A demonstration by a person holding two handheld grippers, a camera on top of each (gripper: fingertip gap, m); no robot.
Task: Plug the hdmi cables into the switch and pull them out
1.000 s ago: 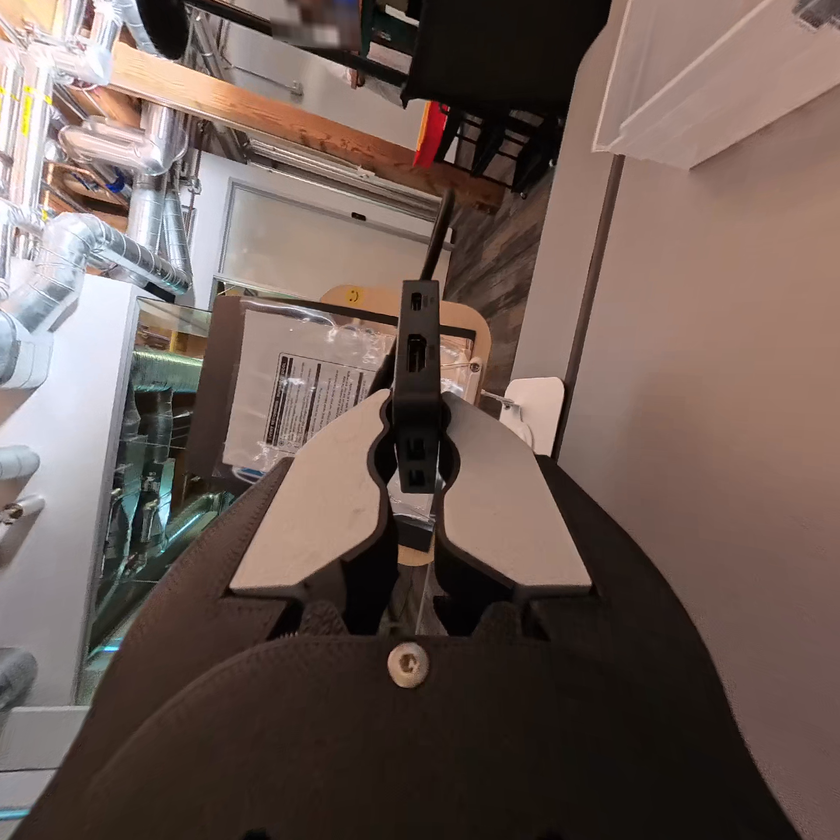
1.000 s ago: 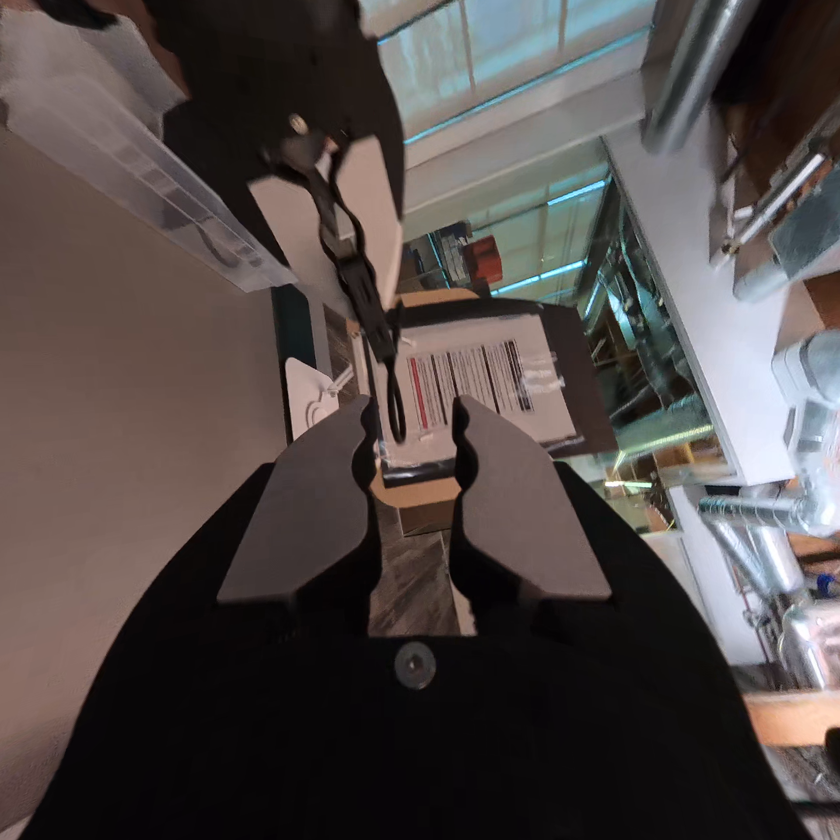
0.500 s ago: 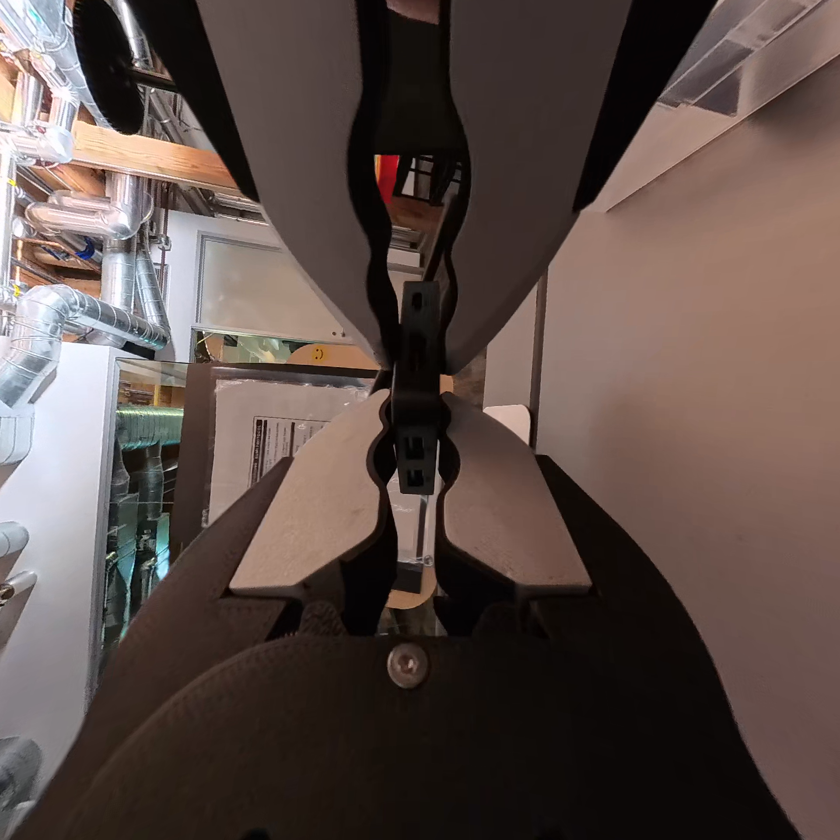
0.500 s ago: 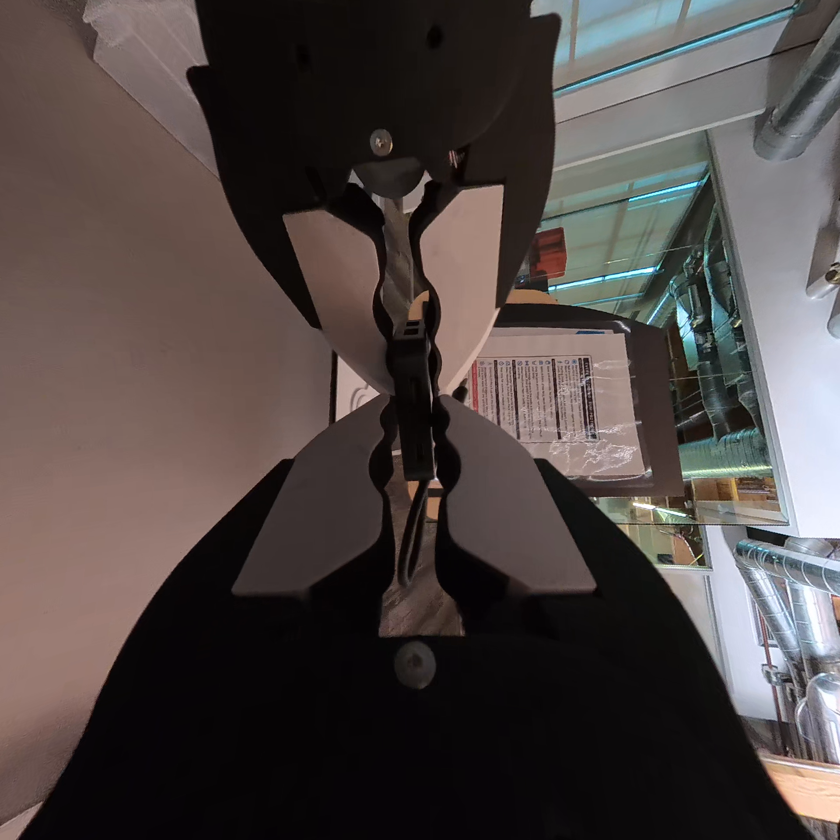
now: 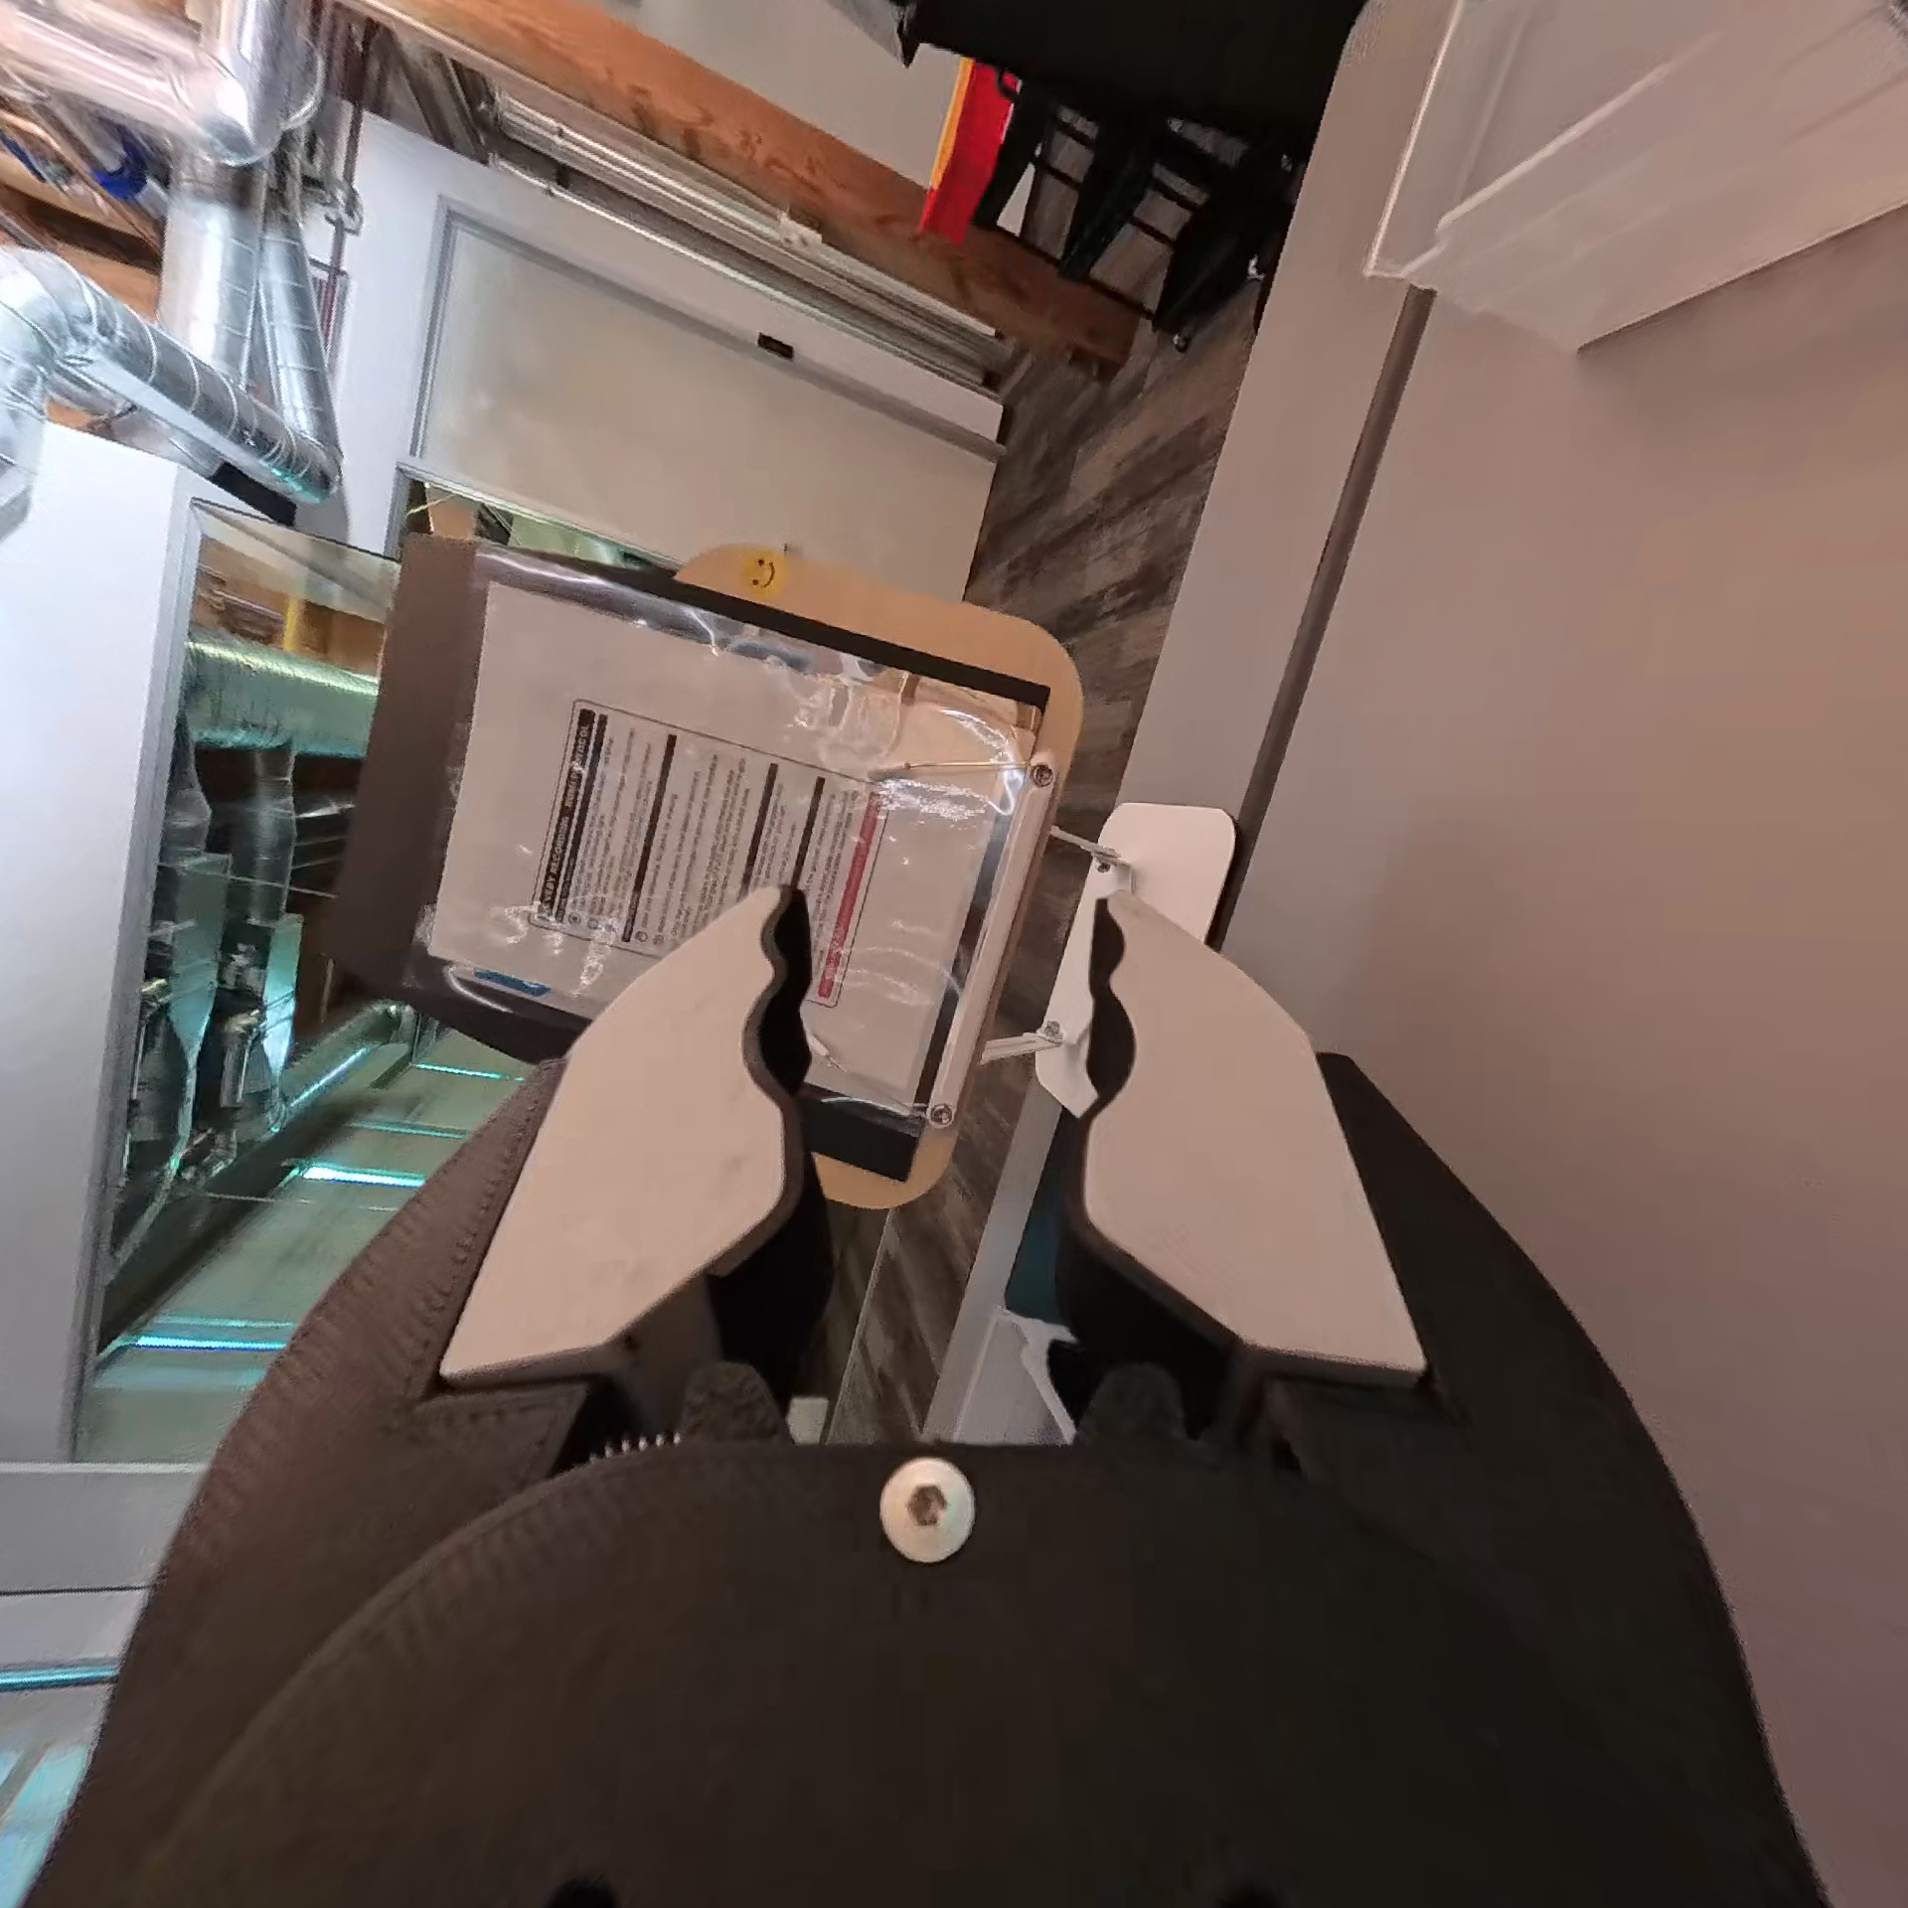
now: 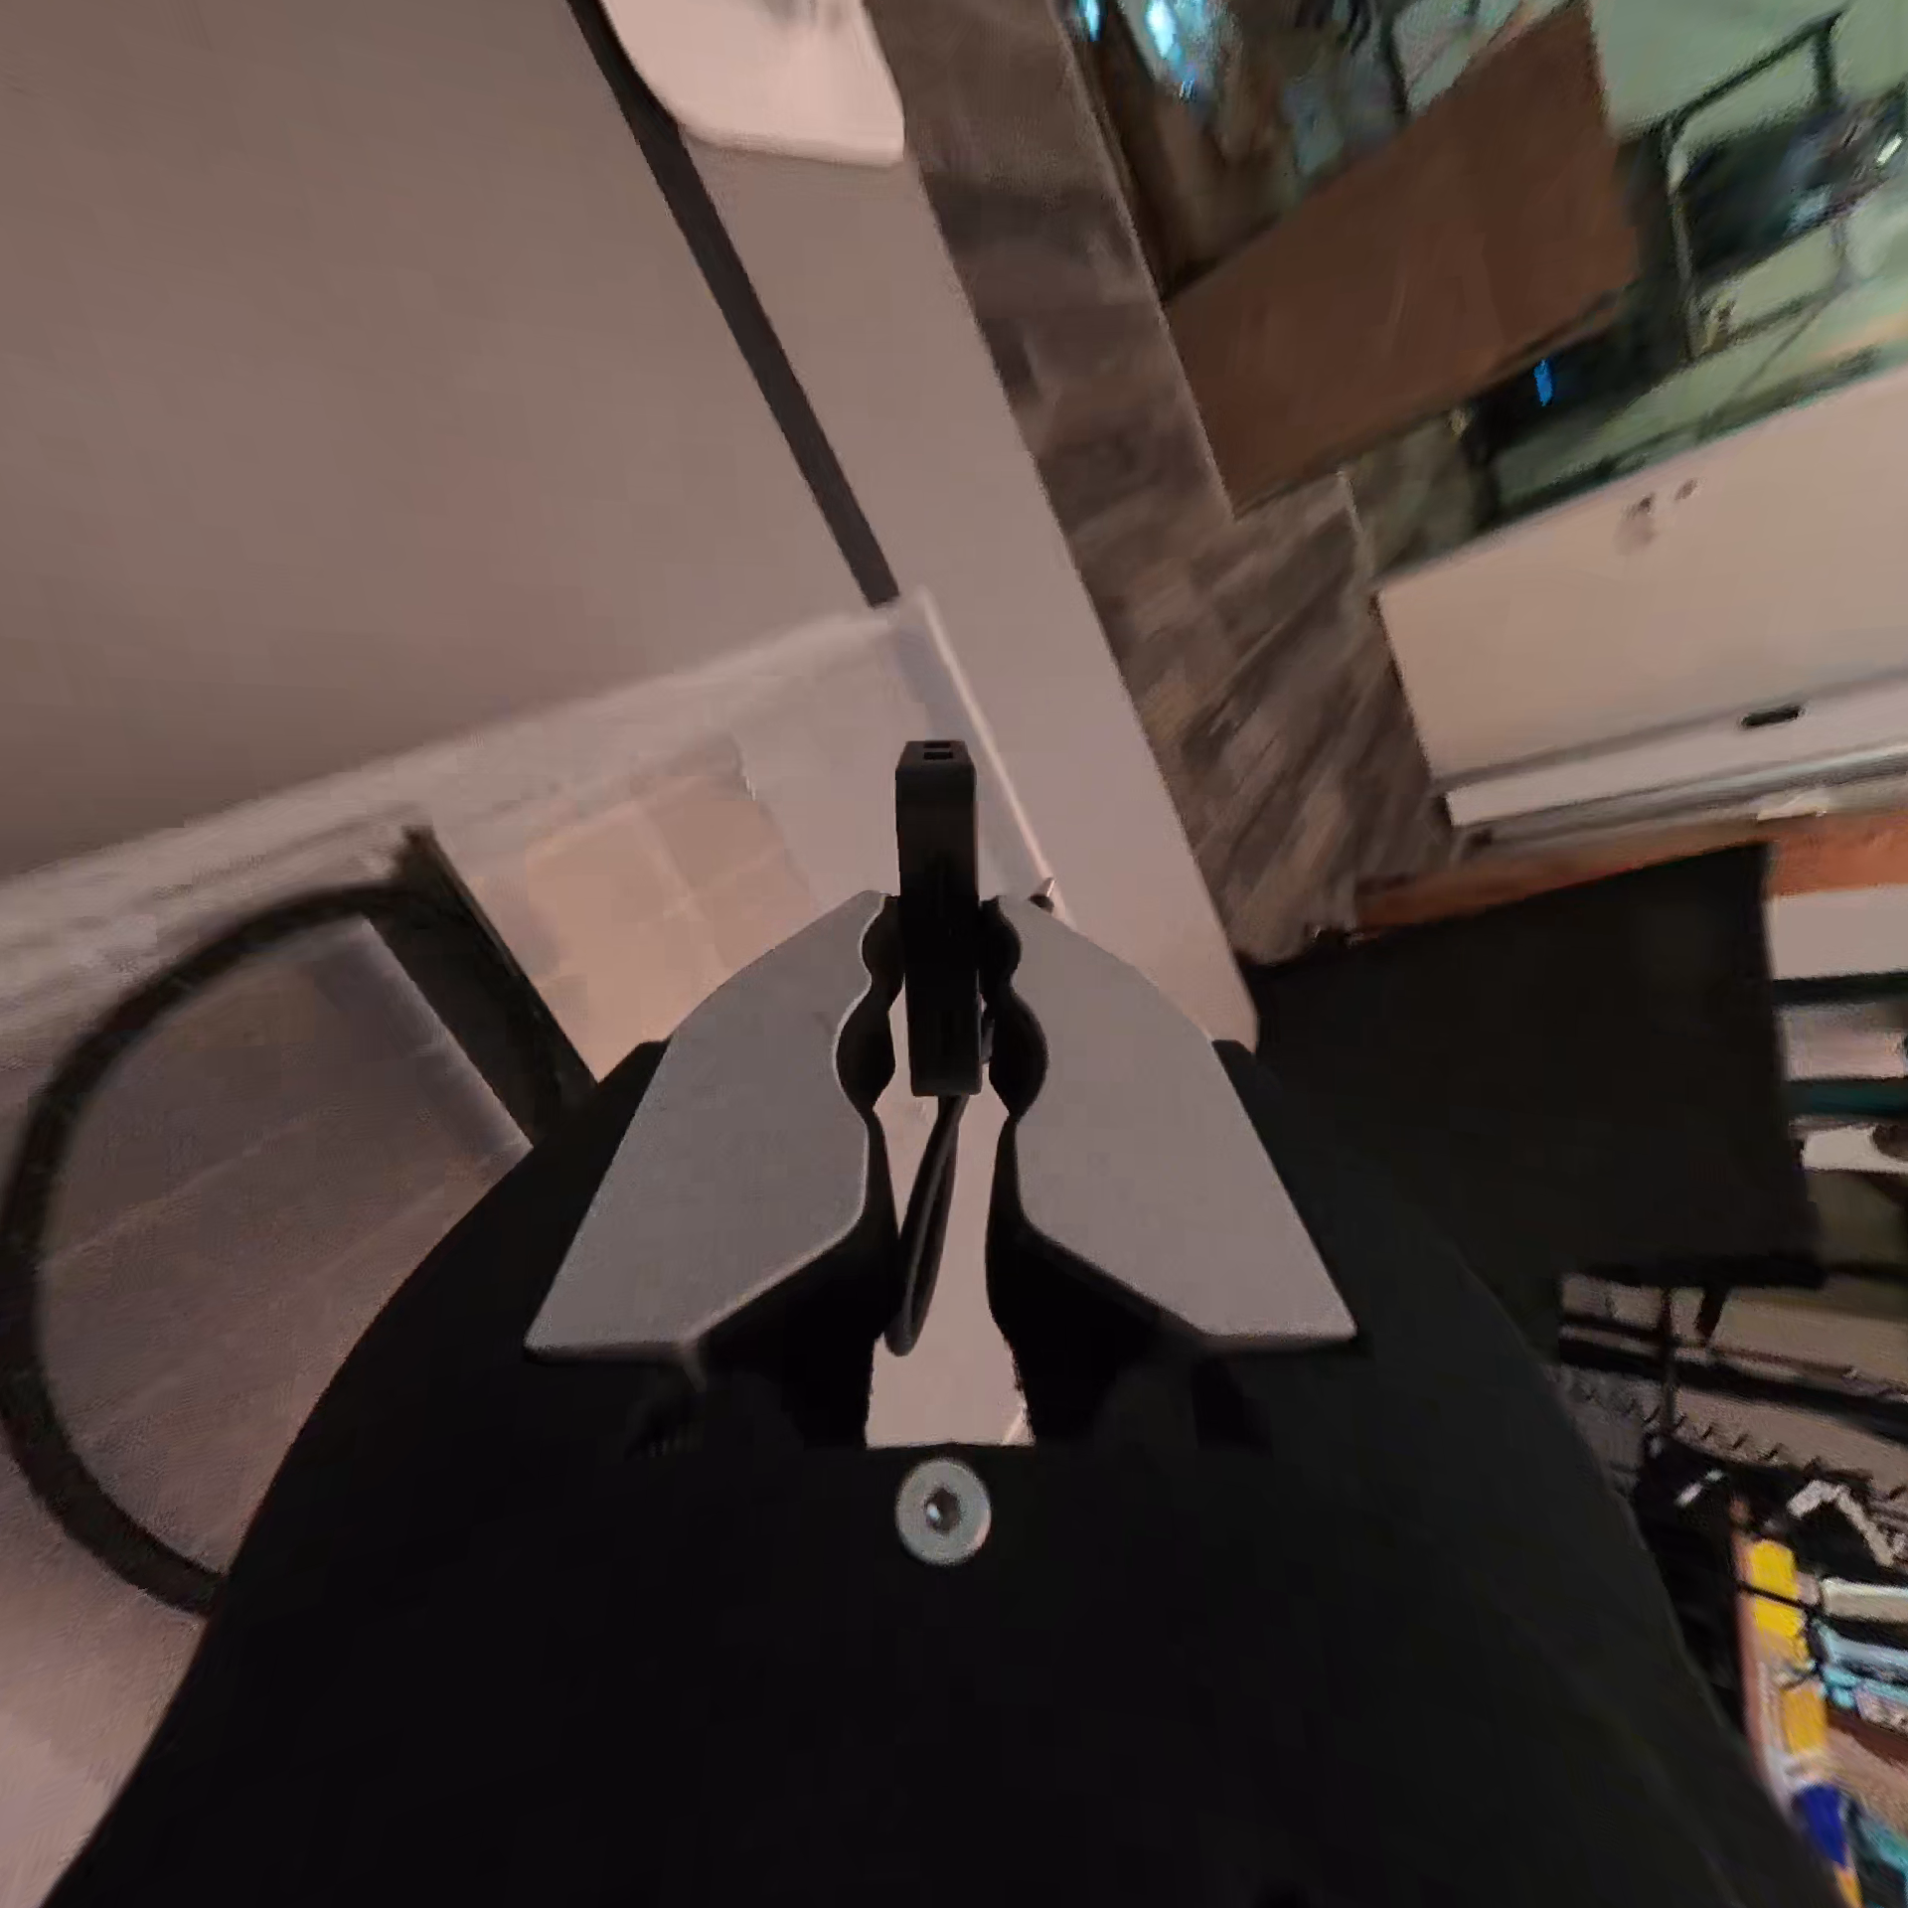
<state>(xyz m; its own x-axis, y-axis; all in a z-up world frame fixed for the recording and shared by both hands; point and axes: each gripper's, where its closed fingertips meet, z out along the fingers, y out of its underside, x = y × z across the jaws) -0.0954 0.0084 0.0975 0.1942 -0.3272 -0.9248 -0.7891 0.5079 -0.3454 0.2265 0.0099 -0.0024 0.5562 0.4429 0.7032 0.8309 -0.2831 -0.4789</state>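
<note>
My right gripper (image 6: 937, 909) is shut on the black switch (image 6: 937, 826), a slim black block held edge-on that sticks out past the fingertips with small ports on its far end. Its thin black cord (image 6: 924, 1218) trails back between the fingers. My left gripper (image 5: 945, 909) is open and empty, held off the edge of the grey table (image 5: 1600, 929). The switch does not show in the left wrist view. A loop of black cable (image 6: 62, 1136) shows blurred at the left of the right wrist view, at a translucent box.
A clear plastic bin (image 5: 1652, 155) stands on the table at the top right. A board with a plastic-covered printed sheet (image 5: 723, 826) and a small white plate (image 5: 1167, 878) lie beyond the table edge. Wood-pattern floor (image 5: 1094, 516) runs behind.
The switch passed from my left gripper to my right. The right gripper closed on it, the left opened and let go, and the two grippers moved apart. The right view swung round.
</note>
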